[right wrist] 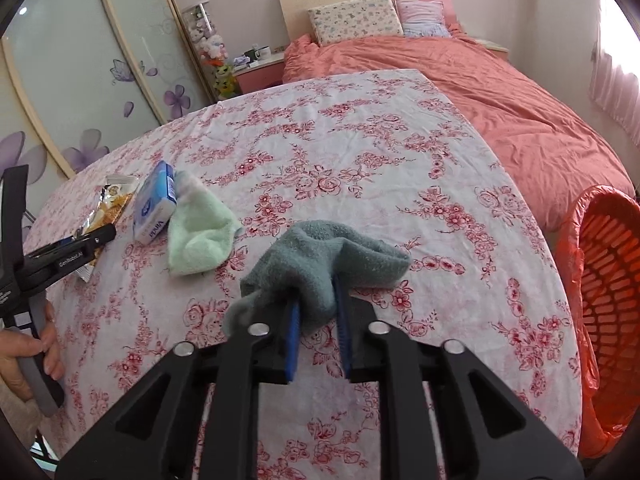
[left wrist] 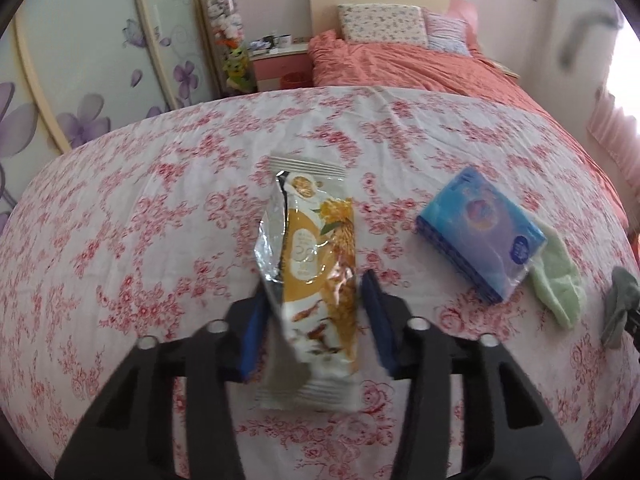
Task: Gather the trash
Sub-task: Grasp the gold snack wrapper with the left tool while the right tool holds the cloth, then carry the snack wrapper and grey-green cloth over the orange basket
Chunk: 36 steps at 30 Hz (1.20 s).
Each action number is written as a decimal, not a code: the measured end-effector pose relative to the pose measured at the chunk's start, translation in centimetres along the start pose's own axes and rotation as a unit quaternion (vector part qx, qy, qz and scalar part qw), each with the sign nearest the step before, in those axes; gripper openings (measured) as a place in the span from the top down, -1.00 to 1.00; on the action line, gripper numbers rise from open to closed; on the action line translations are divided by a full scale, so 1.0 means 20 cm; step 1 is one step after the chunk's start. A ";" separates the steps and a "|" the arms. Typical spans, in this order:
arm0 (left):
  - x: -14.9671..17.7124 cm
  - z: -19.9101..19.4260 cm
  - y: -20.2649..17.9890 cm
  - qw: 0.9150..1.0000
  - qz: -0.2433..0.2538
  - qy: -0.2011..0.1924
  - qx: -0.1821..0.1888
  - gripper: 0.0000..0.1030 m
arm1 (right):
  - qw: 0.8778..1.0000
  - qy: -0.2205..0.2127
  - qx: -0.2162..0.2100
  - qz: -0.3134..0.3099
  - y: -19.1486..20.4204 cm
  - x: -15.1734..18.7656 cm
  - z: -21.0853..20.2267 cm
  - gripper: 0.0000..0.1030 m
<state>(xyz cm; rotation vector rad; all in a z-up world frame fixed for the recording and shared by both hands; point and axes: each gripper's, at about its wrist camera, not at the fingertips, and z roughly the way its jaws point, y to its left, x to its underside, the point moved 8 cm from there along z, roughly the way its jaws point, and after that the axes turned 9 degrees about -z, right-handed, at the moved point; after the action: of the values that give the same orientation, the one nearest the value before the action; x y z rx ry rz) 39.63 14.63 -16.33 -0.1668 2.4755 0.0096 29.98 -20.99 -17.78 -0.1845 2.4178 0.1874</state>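
A crinkled yellow and white snack wrapper lies lengthwise between the fingers of my left gripper, low over the floral tablecloth. The blue pads sit against its two long edges, so the gripper is shut on it. The right wrist view shows the same wrapper at far left under the left gripper, which a person's hand holds. My right gripper is shut on a grey-green sock, which bunches up over the fingertips. That sock also shows at the right edge of the left wrist view.
A blue tissue pack and a light green sock lie to the right of the wrapper. An orange basket lined with an orange bag stands off the table's right edge. A bed with a salmon duvet lies beyond.
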 end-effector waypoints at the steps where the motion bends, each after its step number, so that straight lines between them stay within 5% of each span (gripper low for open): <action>1: 0.00 0.00 -0.01 1.000 0.006 -0.003 -0.002 0.26 | 1.000 -0.004 -0.004 0.001 0.00 0.00 -0.01 0.76; 10: 0.01 -0.12 -0.02 0.999 0.019 -0.026 0.029 0.37 | 0.998 -0.055 0.002 -0.007 0.04 -0.09 -0.22 0.79; 20: -0.07 -0.52 -0.11 0.996 0.008 -0.074 0.052 0.37 | 0.993 -0.120 0.009 -0.005 0.02 -0.20 -0.52 0.79; 26: -0.06 -0.74 -0.28 0.993 0.011 -0.086 0.079 0.37 | 0.989 -0.143 0.031 0.008 -0.10 -0.19 -0.69 0.79; 36: 0.05 -0.96 -0.85 0.982 0.056 -0.081 0.159 0.37 | 0.983 -0.161 0.073 0.057 -0.46 -0.08 -0.89 0.79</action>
<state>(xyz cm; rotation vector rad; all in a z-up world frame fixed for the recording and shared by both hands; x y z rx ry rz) 29.23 -3.19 -1.25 0.1064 2.2836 -0.3110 21.50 -33.12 -4.19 0.0491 2.1088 0.0824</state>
